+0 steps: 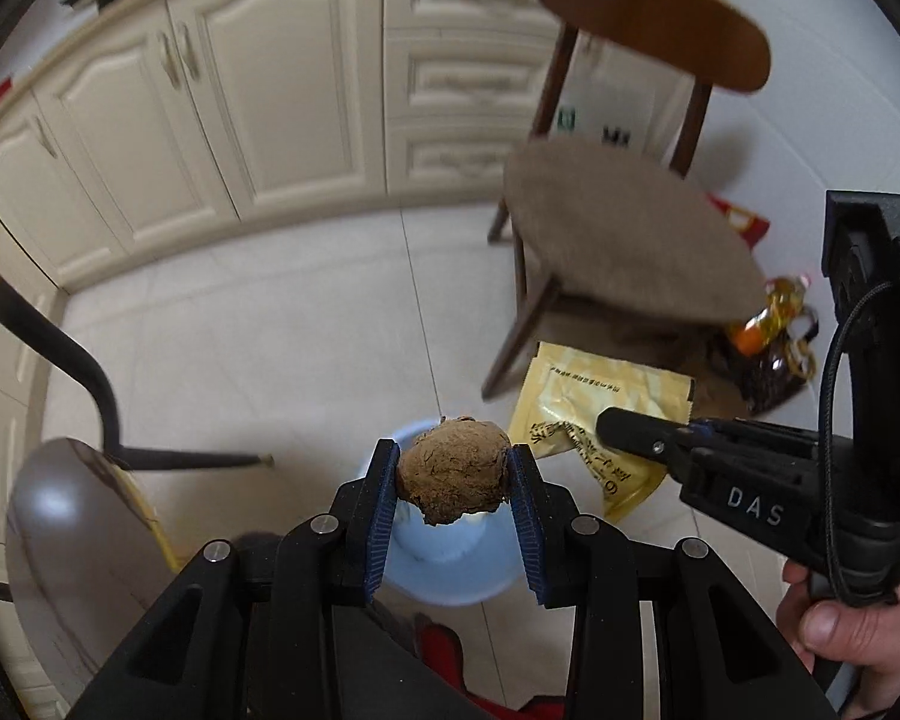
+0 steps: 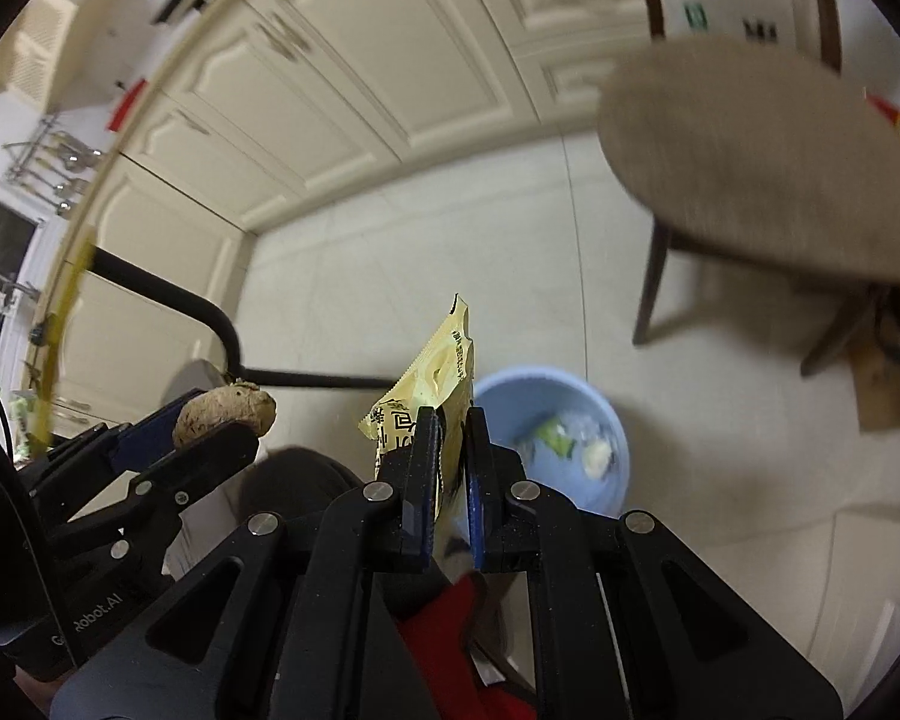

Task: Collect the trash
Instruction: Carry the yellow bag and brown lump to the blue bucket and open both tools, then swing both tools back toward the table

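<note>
Left gripper [image 1: 453, 468]: level above the blue bin [image 1: 450, 564], fingers pinching a brown lump [image 1: 453, 471]. Right gripper [image 2: 450, 450]: beside the bin, fingers pinching a yellow wrapper [image 2: 438, 372].

My left gripper [image 1: 453, 468] is matte black plastic with ribbed blue pads [image 1: 384, 516] and round silver screws [image 1: 216, 551]. My right gripper [image 2: 450, 456] matches — black links, blue pads, silver screws — with white "DAS" lettering on its side and a braided black cable looping behind. My right hand [image 1: 852, 630] is bare skin.
</note>
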`<act>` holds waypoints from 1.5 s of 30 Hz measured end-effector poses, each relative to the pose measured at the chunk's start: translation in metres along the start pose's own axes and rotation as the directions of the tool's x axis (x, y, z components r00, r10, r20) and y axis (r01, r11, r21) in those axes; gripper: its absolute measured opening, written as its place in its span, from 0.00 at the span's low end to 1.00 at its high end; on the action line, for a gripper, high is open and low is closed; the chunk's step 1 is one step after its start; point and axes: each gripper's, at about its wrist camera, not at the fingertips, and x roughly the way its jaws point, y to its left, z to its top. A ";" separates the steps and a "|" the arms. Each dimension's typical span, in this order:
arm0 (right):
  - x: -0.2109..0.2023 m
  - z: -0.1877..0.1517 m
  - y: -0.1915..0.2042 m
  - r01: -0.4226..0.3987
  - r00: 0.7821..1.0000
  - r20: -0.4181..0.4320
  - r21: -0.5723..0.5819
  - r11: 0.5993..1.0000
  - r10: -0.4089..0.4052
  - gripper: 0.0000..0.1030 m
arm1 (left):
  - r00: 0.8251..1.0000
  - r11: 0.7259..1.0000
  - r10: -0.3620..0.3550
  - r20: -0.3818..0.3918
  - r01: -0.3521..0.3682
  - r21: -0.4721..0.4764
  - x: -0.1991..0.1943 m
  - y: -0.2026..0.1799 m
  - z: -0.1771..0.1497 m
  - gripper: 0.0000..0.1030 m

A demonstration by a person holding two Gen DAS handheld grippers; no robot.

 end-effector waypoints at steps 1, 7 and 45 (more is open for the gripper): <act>0.009 -0.002 -0.007 0.000 1.000 -0.021 0.017 1.000 0.000 0.08 | 1.000 1.000 0.004 -0.020 -0.004 -0.003 0.011 0.003 0.009 0.31; 0.039 -0.011 -0.028 0.003 0.997 -0.082 0.072 0.997 0.003 0.11 | 0.994 1.000 0.012 -0.110 -0.011 0.009 0.056 0.005 0.041 0.35; -0.117 0.031 0.161 0.027 0.962 0.273 -0.168 0.985 0.020 1.00 | 0.853 0.956 0.257 0.455 -0.156 -0.248 -0.252 0.080 -0.109 0.99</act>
